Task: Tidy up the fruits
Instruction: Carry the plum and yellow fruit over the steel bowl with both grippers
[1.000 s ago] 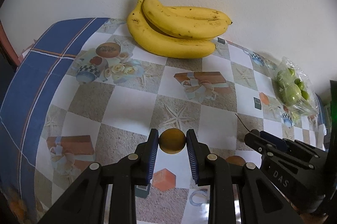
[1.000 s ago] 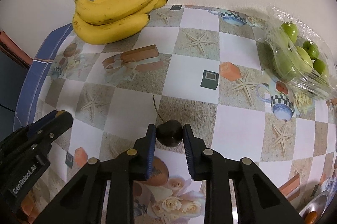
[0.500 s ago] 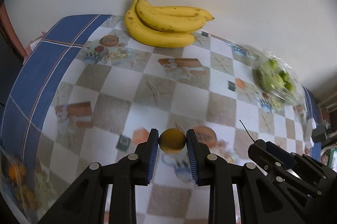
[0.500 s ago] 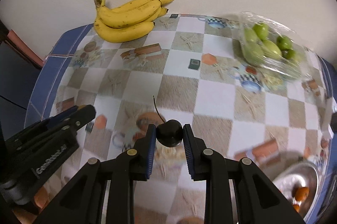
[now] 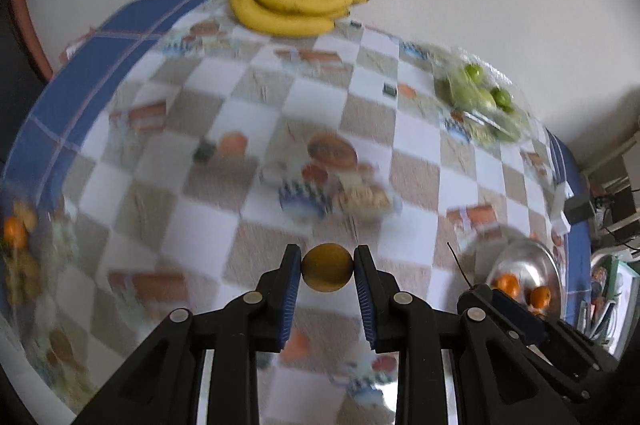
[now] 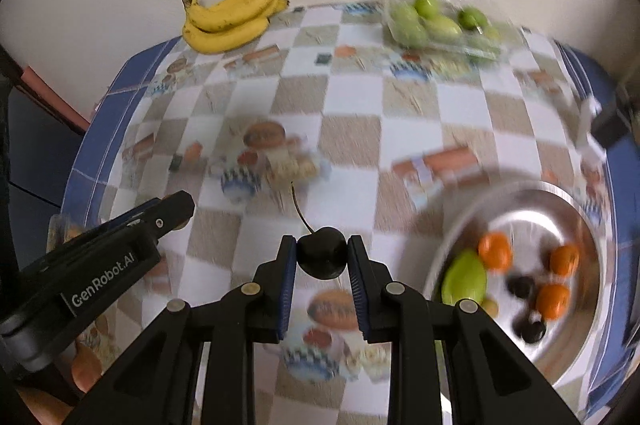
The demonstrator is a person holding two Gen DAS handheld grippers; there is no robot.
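Both jaws clamp fruit: yellow fruit (image 5: 327,273), seemingly cherry (image 6: 322,257).

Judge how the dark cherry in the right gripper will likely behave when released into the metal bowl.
The cherry looks round and glossy, so it will probably roll in the bowl. It seems small and light. Its thin stem could snag.

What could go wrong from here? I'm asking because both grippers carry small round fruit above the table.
The left gripper pinches the yellow-brown fruit only at its sides; being round, it might slip out and roll off the table. The right gripper holds the dark cherry the same way, so squeezing could bruise it. The metal bowl already holds several fruits, so a dropped one may bounce out.
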